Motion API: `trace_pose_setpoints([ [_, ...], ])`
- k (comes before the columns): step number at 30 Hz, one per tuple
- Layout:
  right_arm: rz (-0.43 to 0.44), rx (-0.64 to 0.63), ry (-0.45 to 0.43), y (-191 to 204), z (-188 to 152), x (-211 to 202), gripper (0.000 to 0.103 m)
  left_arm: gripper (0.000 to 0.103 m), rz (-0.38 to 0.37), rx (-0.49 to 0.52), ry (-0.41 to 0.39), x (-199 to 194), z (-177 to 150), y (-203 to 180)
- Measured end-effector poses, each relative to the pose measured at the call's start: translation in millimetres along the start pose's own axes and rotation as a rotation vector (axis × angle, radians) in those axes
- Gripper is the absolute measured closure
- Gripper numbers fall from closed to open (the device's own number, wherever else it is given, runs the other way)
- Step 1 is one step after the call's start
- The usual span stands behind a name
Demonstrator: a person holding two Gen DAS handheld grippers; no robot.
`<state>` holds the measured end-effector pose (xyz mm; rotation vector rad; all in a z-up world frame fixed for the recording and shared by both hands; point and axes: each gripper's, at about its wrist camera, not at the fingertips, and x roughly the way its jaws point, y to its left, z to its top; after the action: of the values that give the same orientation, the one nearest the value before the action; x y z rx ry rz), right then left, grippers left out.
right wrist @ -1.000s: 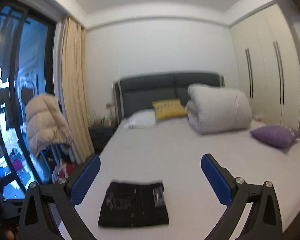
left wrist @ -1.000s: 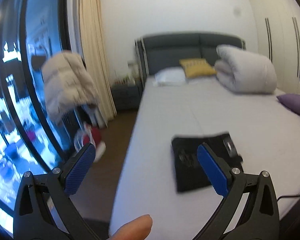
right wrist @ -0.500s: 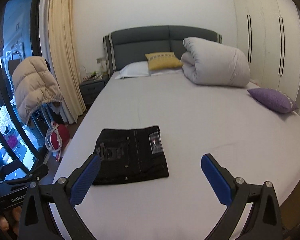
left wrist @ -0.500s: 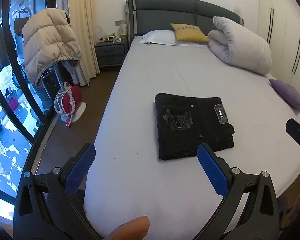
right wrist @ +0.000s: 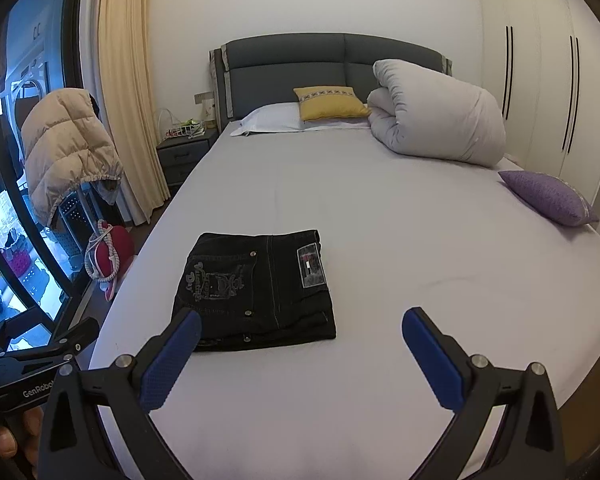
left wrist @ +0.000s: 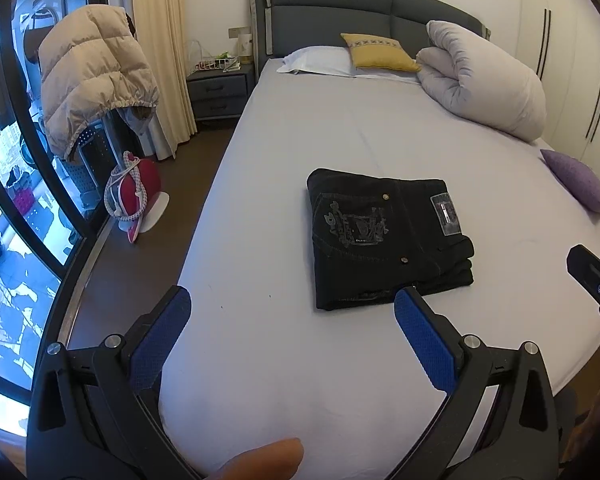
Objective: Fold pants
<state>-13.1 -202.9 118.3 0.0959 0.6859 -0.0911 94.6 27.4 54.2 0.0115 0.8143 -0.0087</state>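
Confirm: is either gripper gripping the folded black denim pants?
No, the folded black denim pants lie free on the bed, both grippers' fingers spread open.

One pants (left wrist: 384, 236), three pillows (right wrist: 548, 197), one duvet (right wrist: 436, 116).

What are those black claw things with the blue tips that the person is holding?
Handheld grippers. The left gripper and right gripper each have two black angular arms with silver bolts, ending in textured blue pads. One body carries white "GenRobo" lettering.
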Motion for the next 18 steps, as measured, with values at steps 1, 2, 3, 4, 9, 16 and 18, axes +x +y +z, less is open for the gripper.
trace_pose_setpoints([
  [1, 0.001, -0.001, 0.002, -0.1, 0.3, 0.4, 0.0, 0.0, -0.002, 0.0, 0.0, -1.8, 0.0, 0.4],
  [2, 0.002, -0.003, 0.005, -0.3, 0.4, 1.0, 0.0, 0.0, -0.003, 0.0, 0.0, -0.9, -0.4, 0.4],
  [3, 0.001, -0.005, 0.008, 0.6, -0.2, 1.3, 0.0, 0.0, -0.003, 0.0, 0.0, 0.2, -0.9, 0.4],
  [4, 0.002, -0.007, 0.012, 0.6, -0.4, 1.9, 0.0, 0.0, -0.003, 0.0, 0.0, -0.7, -1.0, 0.7],
  [9, 0.007, -0.011, 0.021, 1.2, -0.6, 3.5, 0.0, 0.0, -0.006, 0.0, 0.001, 0.6, -1.6, 1.6],
  [16, 0.01, -0.012, 0.032, 3.2, -2.3, 5.9, 0.0, 0.0, -0.006, 0.001, 0.0, -0.3, -0.9, 1.8],
  [18, 0.011, -0.013, 0.034, 3.8, -2.0, 6.6, 0.0, 0.0, -0.006, 0.001, 0.0, -0.5, -1.2, 1.6],
])
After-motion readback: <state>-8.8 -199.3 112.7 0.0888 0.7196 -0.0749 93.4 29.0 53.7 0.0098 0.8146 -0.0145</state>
